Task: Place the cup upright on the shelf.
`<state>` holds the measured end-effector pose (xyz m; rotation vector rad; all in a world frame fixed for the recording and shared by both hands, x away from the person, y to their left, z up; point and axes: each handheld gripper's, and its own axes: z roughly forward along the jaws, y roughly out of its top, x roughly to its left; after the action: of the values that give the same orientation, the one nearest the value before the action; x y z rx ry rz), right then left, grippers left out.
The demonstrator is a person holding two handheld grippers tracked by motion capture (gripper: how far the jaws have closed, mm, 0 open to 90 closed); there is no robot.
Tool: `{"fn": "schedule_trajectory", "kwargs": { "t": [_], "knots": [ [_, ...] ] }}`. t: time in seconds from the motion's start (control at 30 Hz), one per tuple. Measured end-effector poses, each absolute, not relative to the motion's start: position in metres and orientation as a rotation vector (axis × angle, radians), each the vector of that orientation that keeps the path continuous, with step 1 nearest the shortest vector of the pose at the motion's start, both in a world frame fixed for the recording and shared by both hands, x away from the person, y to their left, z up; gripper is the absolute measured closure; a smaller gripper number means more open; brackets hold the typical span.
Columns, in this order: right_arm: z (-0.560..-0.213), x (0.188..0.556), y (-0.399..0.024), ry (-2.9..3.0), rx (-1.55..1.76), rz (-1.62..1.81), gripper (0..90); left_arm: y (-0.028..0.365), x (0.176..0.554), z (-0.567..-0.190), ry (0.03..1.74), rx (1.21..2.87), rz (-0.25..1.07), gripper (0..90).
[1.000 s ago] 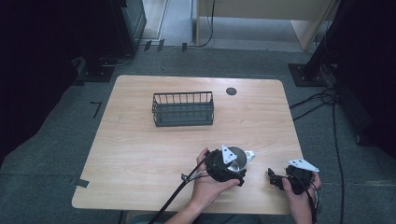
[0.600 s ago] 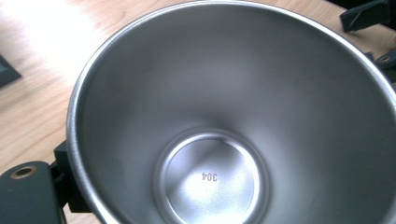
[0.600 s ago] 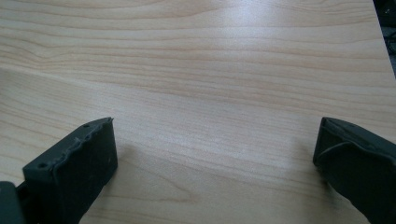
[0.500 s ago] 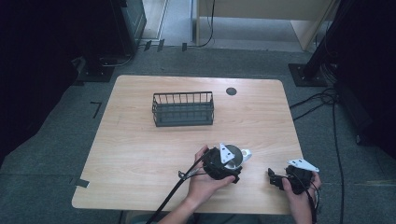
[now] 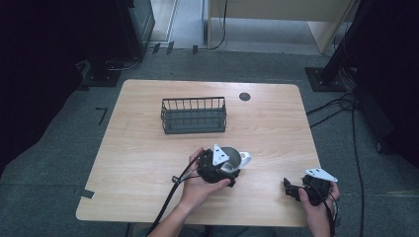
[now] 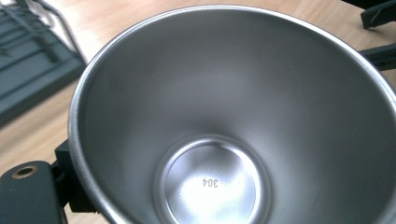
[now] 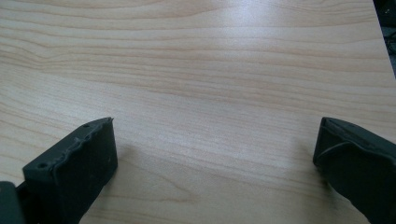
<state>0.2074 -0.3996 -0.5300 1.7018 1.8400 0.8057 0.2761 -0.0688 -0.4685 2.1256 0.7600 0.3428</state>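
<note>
High view: left gripper (image 5: 232, 168) at the near-centre of the worktop (image 5: 138, 148), clamped on the rim of a steel cup (image 5: 236, 159). Left gripper view looks straight into the cup (image 6: 233, 116); "304" stamped on its base. Right gripper (image 5: 292, 189) rests near the worktop's front right edge, jaws spread wide over bare wood. Wire basket (image 5: 193, 115) sits farther back, well apart.
</note>
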Motion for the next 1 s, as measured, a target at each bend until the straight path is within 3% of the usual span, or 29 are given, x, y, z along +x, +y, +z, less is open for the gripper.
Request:
{"fn": "schedule_trajectory", "kwargs": {
  "t": [0.43,1.0],
  "knots": [
    [-0.53,0.208,-0.4,1.84,1.703,0.805,0.0,-0.01,0.31,-0.437,0.822,2.034,0.399,8.0],
    [-0.53,0.208,-0.4,1.839,1.703,0.805,0.0,0.025,0.352,-0.399,0.87,1.983,0.461,8.1]
  ]
}}
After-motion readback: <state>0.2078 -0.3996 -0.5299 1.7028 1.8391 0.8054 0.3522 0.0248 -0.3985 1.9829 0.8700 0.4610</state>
